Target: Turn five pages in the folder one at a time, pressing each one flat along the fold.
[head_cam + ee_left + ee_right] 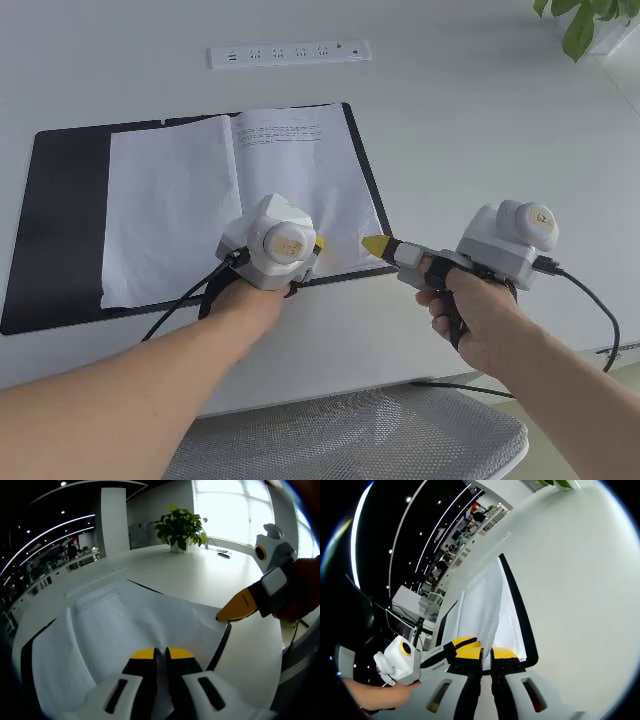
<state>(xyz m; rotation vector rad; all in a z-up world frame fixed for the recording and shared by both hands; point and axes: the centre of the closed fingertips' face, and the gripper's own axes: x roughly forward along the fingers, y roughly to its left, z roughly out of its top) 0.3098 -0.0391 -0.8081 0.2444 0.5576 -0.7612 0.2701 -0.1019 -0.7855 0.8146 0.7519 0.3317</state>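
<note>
The black open folder (pixel 60 230) is lying flat on the white tabletop (pixel 480 130), close to its front edge and left of its middle, with white sheets spread across it. The left gripper (pixel 161 654) is pointing forward and down over the right-hand white page (pixel 300 180), near the folder's front edge. Its 2 yellow-tipped jaws are pressed together with nothing between them, and it is unclear whether the tips are touching the paper. The left hand (pixel 250 300) is holding it from behind, with the forearm reaching in from the front left. The right gripper (pixel 486 654) is lying almost level and pointing left at the folder's front right corner. Its 2 jaws are pinching the outer edge of the right-hand white page, which is lifting slightly there. The right hand (pixel 480 315) is wrapping around its handle, wrist bent inward. A white power strip (pixel 290 53) is lying toward the tabletop's back edge.
</note>
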